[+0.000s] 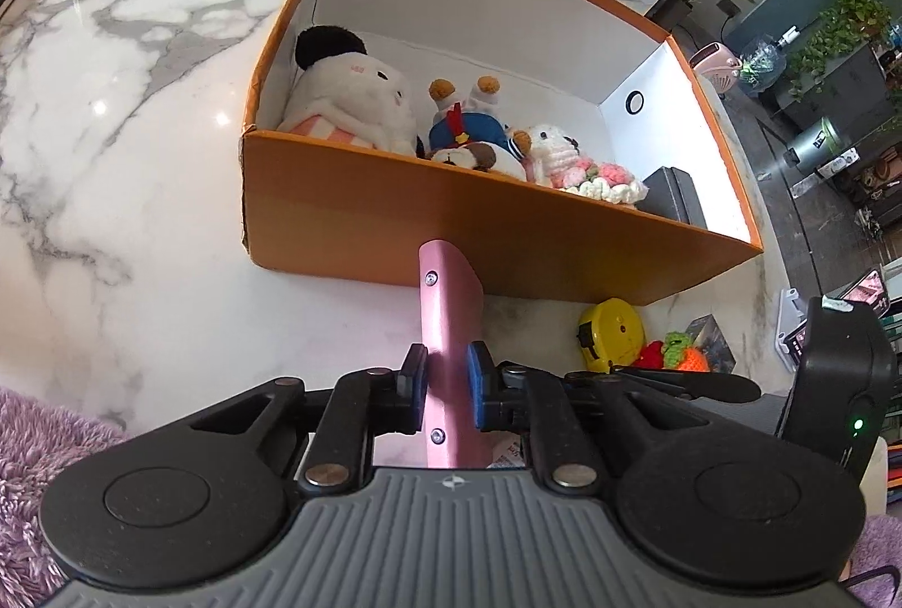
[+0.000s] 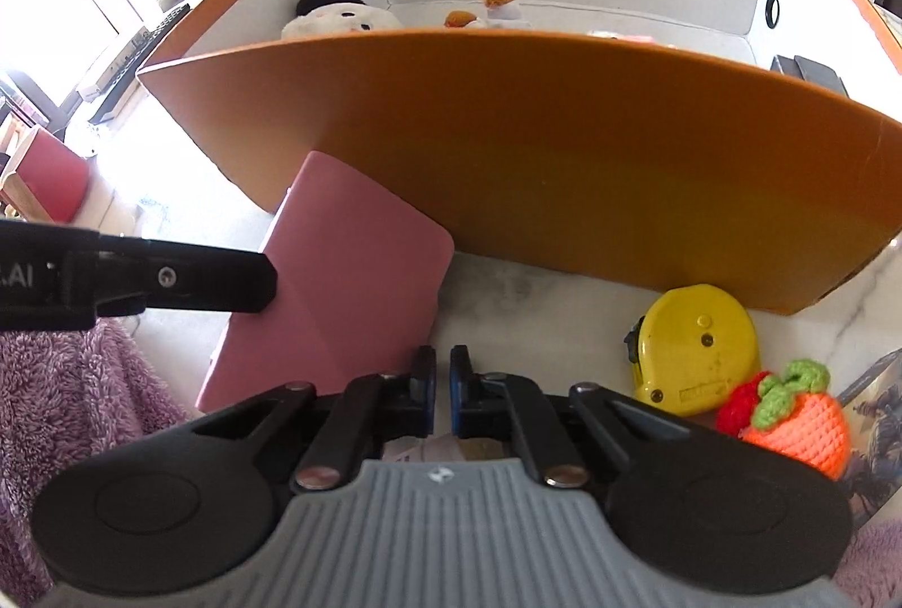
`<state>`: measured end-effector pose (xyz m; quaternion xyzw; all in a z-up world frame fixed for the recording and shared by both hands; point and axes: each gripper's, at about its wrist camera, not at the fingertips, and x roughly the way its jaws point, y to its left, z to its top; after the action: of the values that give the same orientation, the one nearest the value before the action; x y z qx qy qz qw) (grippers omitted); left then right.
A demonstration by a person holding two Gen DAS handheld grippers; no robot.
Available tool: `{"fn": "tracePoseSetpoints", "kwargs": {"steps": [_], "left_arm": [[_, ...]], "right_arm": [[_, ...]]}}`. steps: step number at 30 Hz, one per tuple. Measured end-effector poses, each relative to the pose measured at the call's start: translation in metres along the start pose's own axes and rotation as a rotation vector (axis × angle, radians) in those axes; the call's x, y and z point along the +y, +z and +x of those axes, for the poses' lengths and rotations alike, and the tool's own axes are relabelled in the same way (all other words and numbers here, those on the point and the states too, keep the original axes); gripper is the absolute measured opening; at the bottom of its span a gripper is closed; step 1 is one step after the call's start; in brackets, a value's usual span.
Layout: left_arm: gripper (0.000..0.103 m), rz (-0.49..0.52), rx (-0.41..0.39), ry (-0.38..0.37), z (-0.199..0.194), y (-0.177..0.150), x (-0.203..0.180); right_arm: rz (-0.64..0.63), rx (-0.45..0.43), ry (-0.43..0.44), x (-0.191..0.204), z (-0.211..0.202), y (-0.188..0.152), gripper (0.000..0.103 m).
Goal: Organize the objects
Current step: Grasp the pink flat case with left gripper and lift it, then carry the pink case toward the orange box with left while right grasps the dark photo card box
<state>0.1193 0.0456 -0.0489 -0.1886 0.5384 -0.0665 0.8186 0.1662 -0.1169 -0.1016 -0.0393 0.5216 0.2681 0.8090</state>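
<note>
Your left tongs (image 1: 443, 391) pinch the flat pink metal case (image 1: 449, 337) edge-on above the marble counter (image 1: 141, 190), just before the orange cardboard box (image 1: 496, 236), while your right tongs (image 2: 442, 391) are pressed together, empty.

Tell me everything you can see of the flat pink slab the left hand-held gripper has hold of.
The flat pink slab, matte and metallic-looking with rounded corners, is a thin rectangular case with two small screws on its narrow edge. The left hand-held gripper is shut on it, blue pads pressing its two broad faces, so it stands on edge, tilted forward toward the orange cardboard box. It is outside the box, in front of the near wall, over the white marble tabletop. Whether its lower end touches the table is hidden.
</note>
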Motion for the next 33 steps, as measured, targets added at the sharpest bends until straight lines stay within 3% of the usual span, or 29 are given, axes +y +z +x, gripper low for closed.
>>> {"fn": "tracePoseSetpoints", "kwargs": {"steps": [6,10,18,27,28,32,33], "left_arm": [[0.02,-0.06,0.031,-0.119,0.004,0.003,-0.003],[0.021,0.013,0.016,-0.019,0.013,0.001,-0.02],[0.024,0.085,0.009,0.074,0.028,0.003,-0.029],[0.021,0.131,-0.013,0.092,0.025,0.0,-0.035],[0.021,0.138,-0.022,0.092,0.022,-0.001,-0.037],[0.021,0.154,-0.056,0.086,0.01,-0.003,-0.044],[0.021,0.158,-0.064,0.086,0.007,-0.004,-0.045]], "right_arm": [[0.002,-0.006,0.007,-0.002,0.0,-0.001,0.0],[0.028,-0.008,0.034,-0.008,-0.003,-0.001,0.002],[0.018,-0.022,0.046,-0.008,-0.009,0.0,0.006],[0.048,-0.118,-0.025,-0.021,-0.067,-0.002,0.009],[0.064,-0.131,-0.043,-0.024,-0.073,-0.003,0.011],[0.199,-0.173,-0.152,-0.051,-0.096,-0.008,0.041],[0.237,-0.183,-0.186,-0.06,-0.1,-0.009,0.043]]}}
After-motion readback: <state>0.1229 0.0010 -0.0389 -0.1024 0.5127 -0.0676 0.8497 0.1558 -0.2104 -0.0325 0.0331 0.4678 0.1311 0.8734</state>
